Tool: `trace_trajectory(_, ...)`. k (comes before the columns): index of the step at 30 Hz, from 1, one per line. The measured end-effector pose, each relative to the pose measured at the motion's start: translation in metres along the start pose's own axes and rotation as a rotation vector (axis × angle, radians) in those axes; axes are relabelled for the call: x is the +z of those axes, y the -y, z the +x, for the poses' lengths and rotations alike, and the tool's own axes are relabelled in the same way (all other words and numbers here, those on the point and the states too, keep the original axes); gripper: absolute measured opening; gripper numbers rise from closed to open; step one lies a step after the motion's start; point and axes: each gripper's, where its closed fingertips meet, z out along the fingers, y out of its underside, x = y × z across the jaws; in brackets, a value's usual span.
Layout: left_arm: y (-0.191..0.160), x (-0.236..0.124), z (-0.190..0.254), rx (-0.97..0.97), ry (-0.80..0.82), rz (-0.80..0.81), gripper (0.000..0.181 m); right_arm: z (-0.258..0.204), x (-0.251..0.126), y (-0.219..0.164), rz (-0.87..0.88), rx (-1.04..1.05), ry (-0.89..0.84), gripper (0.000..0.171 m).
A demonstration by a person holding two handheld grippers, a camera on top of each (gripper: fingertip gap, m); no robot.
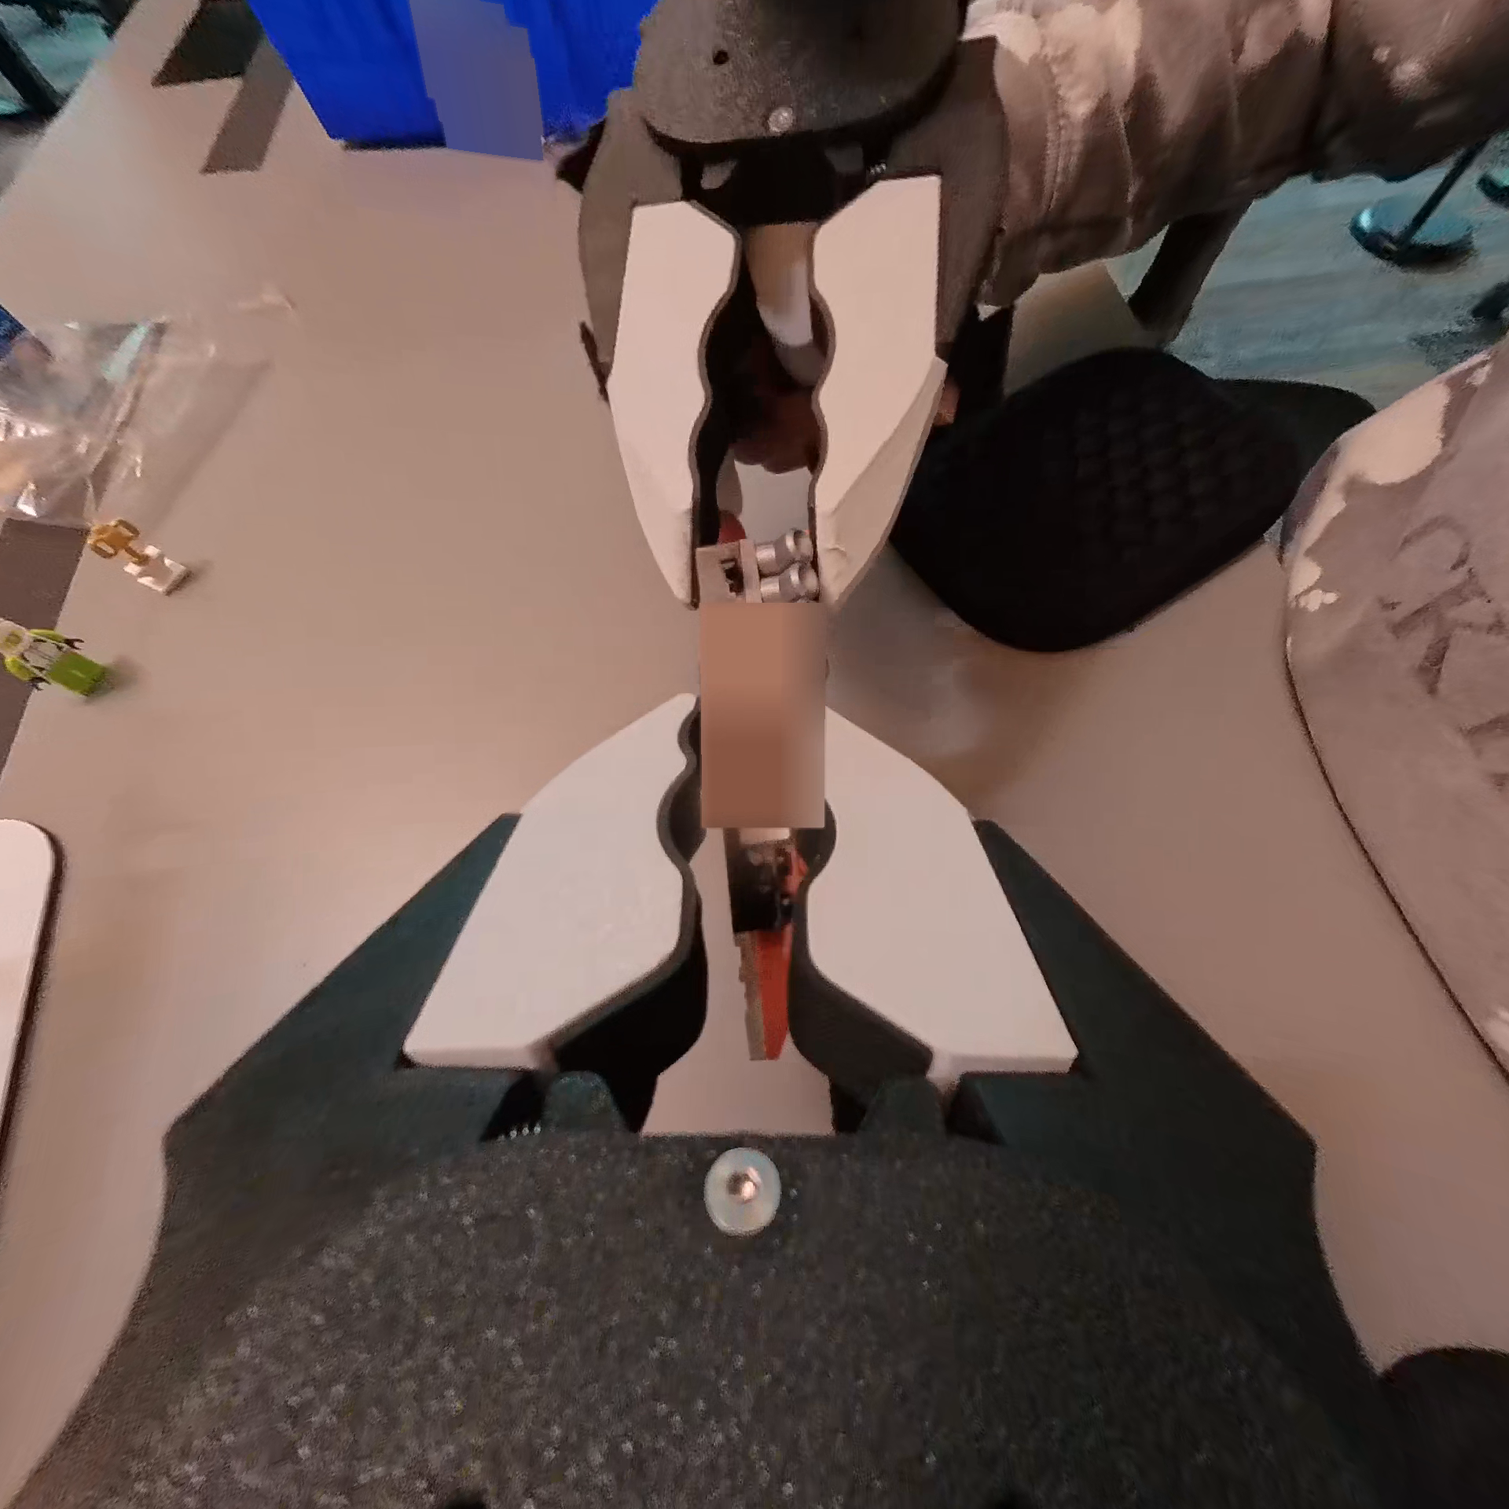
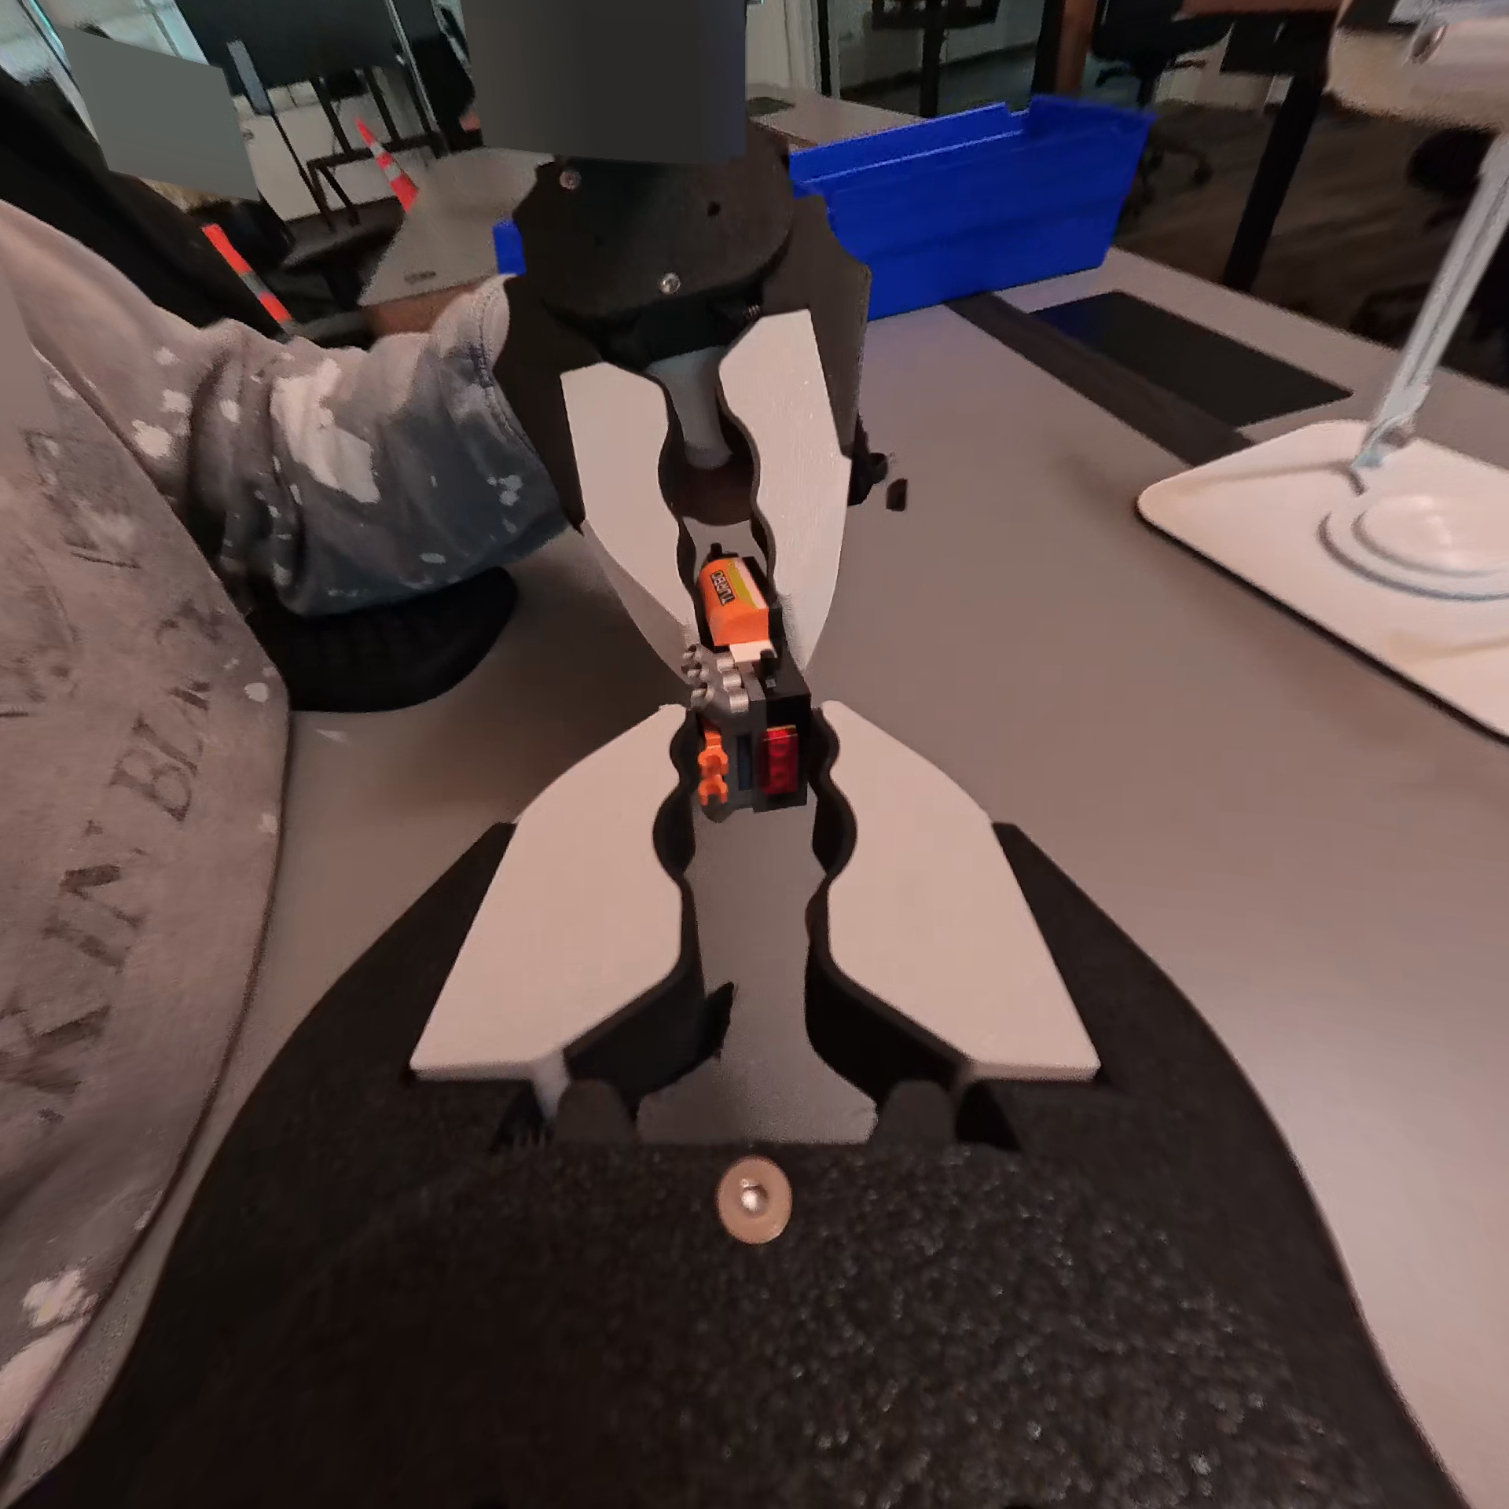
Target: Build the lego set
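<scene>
My two grippers face each other tip to tip above the grey table (image 1: 408,735) and both clamp one small lego model. In the right wrist view my right gripper (image 2: 751,718) is shut on the model's black block (image 2: 784,694), which has red, blue and orange parts. The left gripper (image 2: 739,645) opposite is shut on its orange sloped end (image 2: 731,608). In the left wrist view my left gripper (image 1: 759,735) holds the orange-red end (image 1: 767,963). The right gripper (image 1: 759,592) grips the grey part with silver cylinders (image 1: 776,567). A blurred patch hides the middle.
A lime-green minifigure (image 1: 49,657), a small gold and white piece (image 1: 139,555) and a clear plastic bag (image 1: 82,384) lie at the table's left. A blue bin (image 2: 980,204) stands at the back and a white lamp base (image 2: 1347,555) at right. A person's speckled grey sleeve (image 2: 327,457) is close. Less than 4 cm separates the two grippers' tips. The lime-green minifigure (image 1: 49,657) is about equally far from each gripper, around 30 cm.
</scene>
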Motion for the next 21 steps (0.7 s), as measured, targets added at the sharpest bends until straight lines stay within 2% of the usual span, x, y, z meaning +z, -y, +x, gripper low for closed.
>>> trace_trajectory(10, 0.008, -0.007, 0.011, -0.037, 0.027, 0.134, 0.018, -0.012, -0.001, 0.013, -0.024, -0.195, -0.102, 0.027)
trace_trajectory(18, 0.012, -0.006, 0.017, 0.019, 0.042, 0.141, 0.018, -0.016, 0.001, 0.009, -0.078, -0.216, -0.098, 0.036)
trace_trajectory(21, 0.014, -0.007, 0.02, 0.041, 0.045, 0.145, 0.018, -0.022, 0.001, 0.008, -0.082, -0.214, -0.065, 0.03)
